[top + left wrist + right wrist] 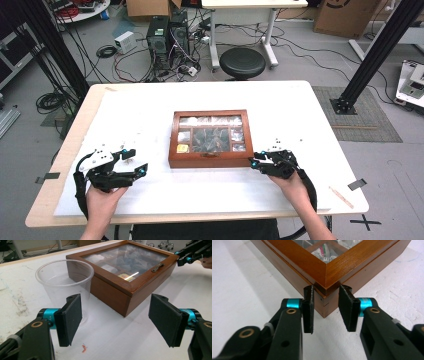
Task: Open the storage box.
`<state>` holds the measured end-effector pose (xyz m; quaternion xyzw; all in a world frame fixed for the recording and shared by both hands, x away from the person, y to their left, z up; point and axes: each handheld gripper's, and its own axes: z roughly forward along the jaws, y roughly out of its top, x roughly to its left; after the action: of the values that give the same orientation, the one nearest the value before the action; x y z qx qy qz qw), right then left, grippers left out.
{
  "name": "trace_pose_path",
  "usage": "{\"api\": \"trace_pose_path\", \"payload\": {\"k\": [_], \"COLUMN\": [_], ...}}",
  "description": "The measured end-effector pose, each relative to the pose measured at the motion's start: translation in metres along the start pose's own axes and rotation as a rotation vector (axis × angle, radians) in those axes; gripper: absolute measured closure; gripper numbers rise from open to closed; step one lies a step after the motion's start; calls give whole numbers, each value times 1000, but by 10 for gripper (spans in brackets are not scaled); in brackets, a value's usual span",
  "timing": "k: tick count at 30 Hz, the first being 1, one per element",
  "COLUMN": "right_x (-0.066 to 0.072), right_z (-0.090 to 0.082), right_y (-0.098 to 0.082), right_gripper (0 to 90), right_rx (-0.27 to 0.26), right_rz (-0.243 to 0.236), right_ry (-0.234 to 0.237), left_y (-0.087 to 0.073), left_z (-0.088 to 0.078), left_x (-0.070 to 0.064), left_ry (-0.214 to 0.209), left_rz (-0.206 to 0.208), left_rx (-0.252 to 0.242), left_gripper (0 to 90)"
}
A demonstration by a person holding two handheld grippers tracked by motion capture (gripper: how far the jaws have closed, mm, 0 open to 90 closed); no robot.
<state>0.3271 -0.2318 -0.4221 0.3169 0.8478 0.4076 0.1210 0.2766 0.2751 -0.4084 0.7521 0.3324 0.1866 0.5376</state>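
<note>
A brown wooden box (210, 159) with a glass lid and a brass clasp sits closed mid-table; packets show through the glass. My right gripper (255, 162) is at its front right corner. In the right gripper view the gripper (327, 291) has one pad on each side of that box corner (325, 277), shut on it. My left gripper (136, 161) rests left of the box with its jaws wide apart. In the left gripper view an empty clear plastic cup (63, 280) stands upright just beyond the gripper (115, 312), close beside the box (112, 292). The right gripper (190, 253) shows at the box's far corner.
A white mat (150, 115) covers most of the wooden table. A tiny red scrap (84, 348) lies near my left jaw. Beyond the far edge stand a black stool (242, 62), computer towers (165, 37) and loose cables; black frame posts (375, 55) flank the table.
</note>
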Motion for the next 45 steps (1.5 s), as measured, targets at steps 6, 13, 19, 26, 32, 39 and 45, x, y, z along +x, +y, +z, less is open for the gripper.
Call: {"api": "trace_pose_path", "payload": {"k": [6, 13, 19, 26, 32, 39, 45], "right_x": [2, 5, 9, 12, 13, 13, 11], "right_z": [-2, -6, -11, -15, -18, -21, -24], "right_y": [1, 4, 8, 15, 20, 28, 34], "right_gripper": [710, 700, 617, 586, 588, 602, 606], "right_rx": [-15, -50, -106, -154, -172, -199, -223], "right_rz": [-16, -12, -6, -18, -32, -36, -16], "right_ry": [-13, -39, -99, -140, -155, -146, -136], "left_y": [0, 0, 0, 0, -1, 0, 0], "left_z": [1, 2, 1, 0, 3, 2, 4], "left_x": [-1, -1, -2, -1, 0, -2, -3], "left_ry": [1, -4, -4, -5, -14, -16, -26], "left_rz": [-1, 1, 1, -3, -14, -12, -11], "left_rx": [3, 3, 2, 3, 14, 10, 11], "left_gripper": [269, 269, 268, 268, 269, 269, 269]}}
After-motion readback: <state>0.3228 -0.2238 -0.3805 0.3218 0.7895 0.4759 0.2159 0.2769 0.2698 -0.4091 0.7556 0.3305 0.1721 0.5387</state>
